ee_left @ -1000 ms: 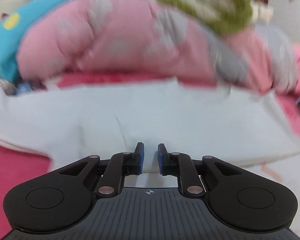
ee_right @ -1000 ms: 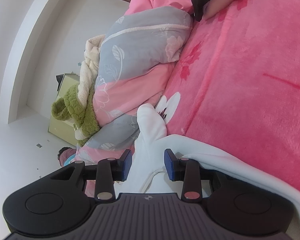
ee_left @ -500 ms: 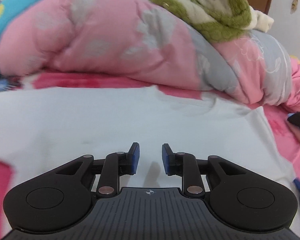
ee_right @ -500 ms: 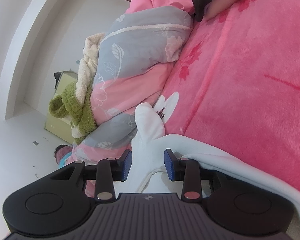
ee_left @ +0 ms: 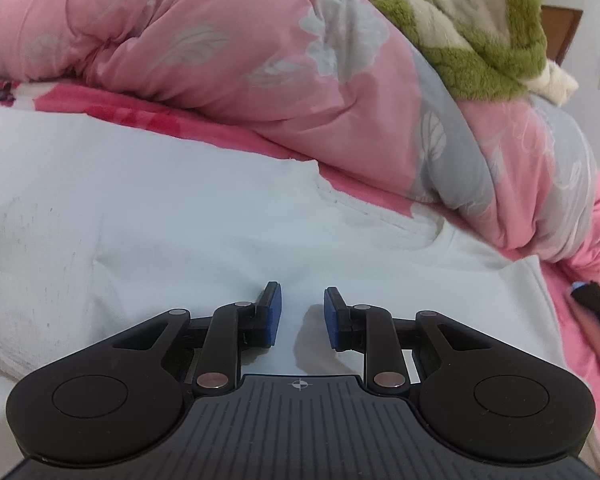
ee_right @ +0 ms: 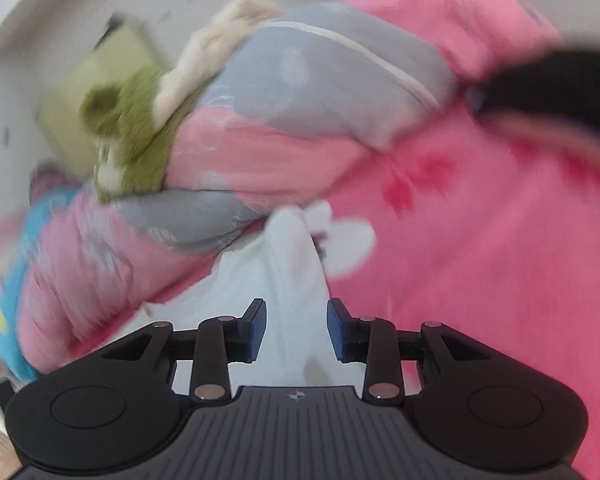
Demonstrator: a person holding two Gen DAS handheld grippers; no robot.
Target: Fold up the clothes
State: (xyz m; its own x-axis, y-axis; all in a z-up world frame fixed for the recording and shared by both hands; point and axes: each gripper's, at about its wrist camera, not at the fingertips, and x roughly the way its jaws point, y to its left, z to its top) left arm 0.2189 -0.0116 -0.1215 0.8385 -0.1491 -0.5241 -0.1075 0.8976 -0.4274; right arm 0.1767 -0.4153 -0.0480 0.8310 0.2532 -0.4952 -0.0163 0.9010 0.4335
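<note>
A white garment (ee_left: 172, 216) lies spread over the pink bed cover, filling the middle of the left wrist view, with a ribbed hem near its far edge. My left gripper (ee_left: 302, 310) hovers just above it, open, nothing between its blue pads. In the blurred right wrist view a narrow strip of the same white garment (ee_right: 288, 264) runs away from my right gripper (ee_right: 296, 326). That gripper is open, and the cloth passes under the gap without being pinched.
A bulky pink and grey floral quilt (ee_left: 300, 80) is heaped behind the garment, with a green and cream fleece (ee_left: 480, 40) on top. Pink fleece bed cover (ee_right: 500, 260) spreads to the right. A dark sleeve (ee_right: 552, 84) crosses the upper right.
My left gripper has opened wider and moved along over the white garment. My right gripper has swung sharply, tilting its view, and its jaws stand wider apart than before.
</note>
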